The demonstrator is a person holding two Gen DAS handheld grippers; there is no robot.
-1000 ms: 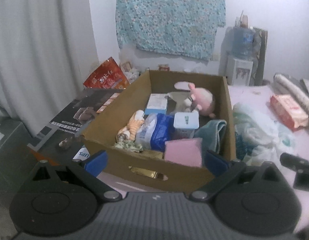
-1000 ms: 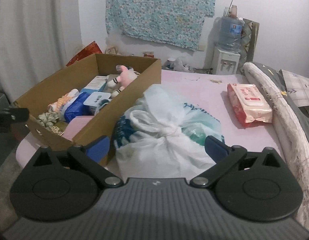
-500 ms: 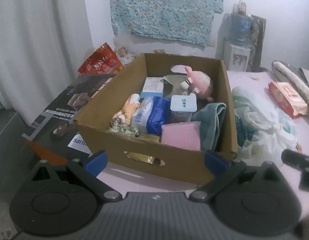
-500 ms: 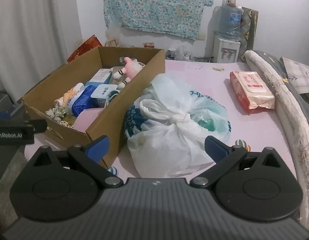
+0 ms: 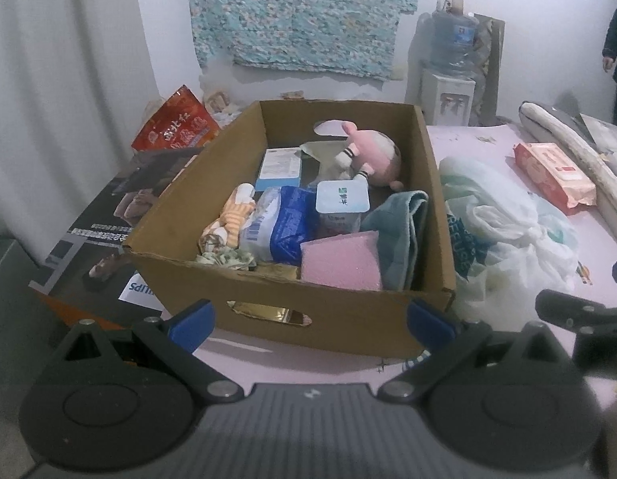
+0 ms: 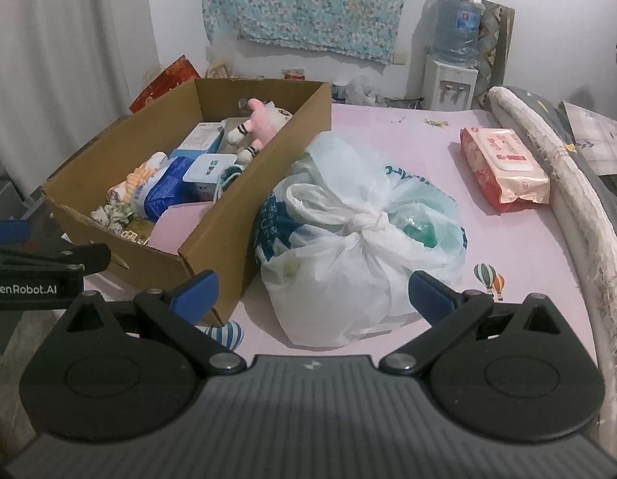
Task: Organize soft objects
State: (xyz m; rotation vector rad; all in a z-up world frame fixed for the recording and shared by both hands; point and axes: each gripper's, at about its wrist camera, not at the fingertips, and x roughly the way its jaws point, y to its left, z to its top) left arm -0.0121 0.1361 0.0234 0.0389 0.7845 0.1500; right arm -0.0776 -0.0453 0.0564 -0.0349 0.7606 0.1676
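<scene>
A cardboard box (image 5: 340, 319) (image 6: 212, 255) on the pink sheet holds a pink plush toy (image 5: 374, 155) (image 6: 260, 121), a pink sponge (image 5: 342, 259), a teal towel (image 5: 404, 219), a blue-and-white pack (image 5: 284, 227) (image 6: 164, 195) and a striped orange cloth (image 5: 228, 219). A knotted white plastic bag (image 6: 360, 239) (image 5: 508, 239) lies right of the box. My left gripper (image 5: 310, 321) hangs open in front of the box, holding nothing. In front of the bag, my right gripper (image 6: 312, 291) is open and empty too. A striped blue sock (image 6: 224, 333) lies by its left finger.
A red wet-wipes pack (image 6: 504, 167) (image 5: 556, 175) lies at the right beside a rolled quilt (image 6: 564, 183). A water dispenser (image 6: 454, 56) stands at the back wall. A red snack bag (image 5: 176, 127) and a dark printed carton (image 5: 108, 215) sit left of the box.
Both grippers have pulled back and risen, so the box and the bag look smaller and lower. A striped sock has come into the right view. Both stay open.
</scene>
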